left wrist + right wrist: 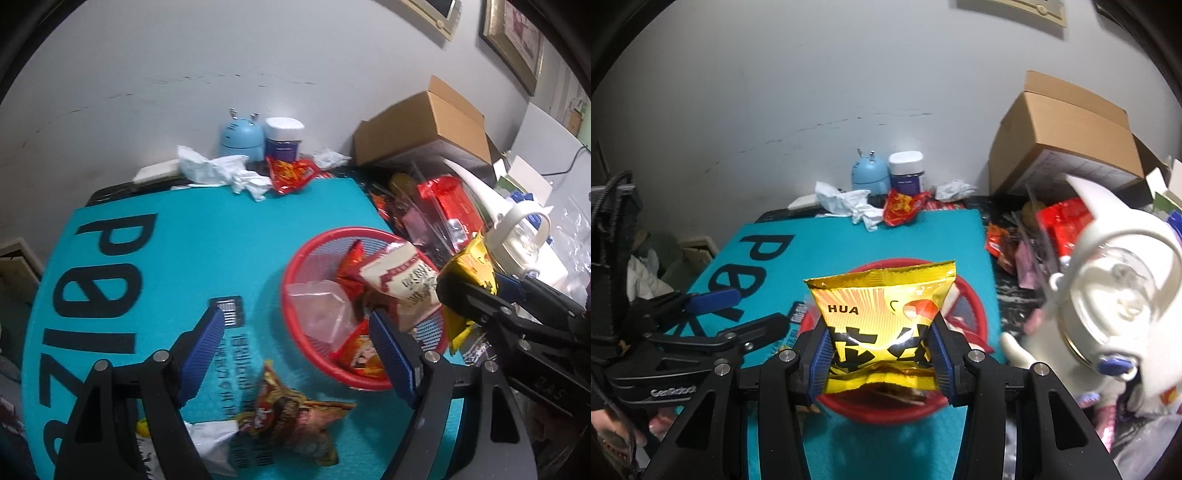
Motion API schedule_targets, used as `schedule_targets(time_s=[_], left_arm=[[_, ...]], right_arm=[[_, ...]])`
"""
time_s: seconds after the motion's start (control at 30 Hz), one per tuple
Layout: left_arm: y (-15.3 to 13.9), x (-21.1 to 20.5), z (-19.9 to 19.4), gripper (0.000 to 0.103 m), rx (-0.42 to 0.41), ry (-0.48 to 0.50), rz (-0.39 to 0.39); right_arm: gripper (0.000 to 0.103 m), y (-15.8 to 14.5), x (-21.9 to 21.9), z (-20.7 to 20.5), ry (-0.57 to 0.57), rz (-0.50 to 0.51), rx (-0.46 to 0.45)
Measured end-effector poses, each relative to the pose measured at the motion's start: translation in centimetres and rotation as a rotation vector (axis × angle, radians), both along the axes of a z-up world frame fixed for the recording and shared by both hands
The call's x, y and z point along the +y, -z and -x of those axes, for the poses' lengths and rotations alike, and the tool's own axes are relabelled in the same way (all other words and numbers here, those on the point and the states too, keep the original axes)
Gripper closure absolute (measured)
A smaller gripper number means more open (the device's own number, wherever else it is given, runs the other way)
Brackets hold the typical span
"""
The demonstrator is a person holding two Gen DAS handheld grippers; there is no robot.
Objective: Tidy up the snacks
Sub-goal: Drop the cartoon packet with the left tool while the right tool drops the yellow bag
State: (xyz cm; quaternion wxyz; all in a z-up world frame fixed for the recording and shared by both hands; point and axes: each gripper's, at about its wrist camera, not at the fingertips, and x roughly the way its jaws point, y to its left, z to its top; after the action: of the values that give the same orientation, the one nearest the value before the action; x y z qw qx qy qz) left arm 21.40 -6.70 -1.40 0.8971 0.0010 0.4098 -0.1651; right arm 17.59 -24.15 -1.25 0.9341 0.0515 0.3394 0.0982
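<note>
A red mesh basket (314, 240) sits on the teal mat (207, 236) and holds several snack packs, among them a white pack (402, 284). My right gripper (881, 356) is shut on a yellow snack bag (882, 306) and holds it above the basket (971, 299). The same bag (471, 266) and gripper show at the right in the left wrist view. My left gripper (299, 354) is open and empty above the mat, left of the basket. A brown-gold snack pack (295, 413) and a white pack (207, 443) lie on the mat below it.
A red snack bag (291, 173), crumpled tissue (221, 170), a blue gadget (240, 136) and a jar (284, 138) stand at the mat's far edge by the wall. A cardboard box (424, 125), clutter with red packs (450, 206) and a white figurine (1115, 295) fill the right side.
</note>
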Motion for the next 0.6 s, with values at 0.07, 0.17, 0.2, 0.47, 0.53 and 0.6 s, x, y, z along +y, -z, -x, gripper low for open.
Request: schedule_targets(time_s=[0.07,0.17,0.2,0.47,0.53,0.6], left_arm=[[0.0,0.6,-0.1,0.023,-0.004,-0.018,-0.007],[0.2,1.2,-0.3,0.023,-0.001,-0.031,-0.005],[0.3,1.4,-0.3,0.023,0.0,-0.036,-0.004],[0.7,2.0,-0.4,0.023,0.008,-0.048,-0.005],[0.5,2.0,-0.3,0.023,0.004,-0.048,-0.003],[0.3,2.0,-0.1,0.023,-0.002,-0.047,-0.002]], right_arm=[[0.056,0.1,0.5,-0.5,-0.006,0.002,0.002],[0.055,0.4,1.1,-1.3,-0.007,0.023,0.005],[0.053,0.6,1.2,-1.5,-0.001,0.029,0.012],[0.039,1.5,0.9,-2.0,0.038,0.054,0.046],[0.039,1.3,0.9,-1.8,0.04,0.056,0.04],[0.039,1.1,0.9,-1.6,0.04,0.055,0.03]])
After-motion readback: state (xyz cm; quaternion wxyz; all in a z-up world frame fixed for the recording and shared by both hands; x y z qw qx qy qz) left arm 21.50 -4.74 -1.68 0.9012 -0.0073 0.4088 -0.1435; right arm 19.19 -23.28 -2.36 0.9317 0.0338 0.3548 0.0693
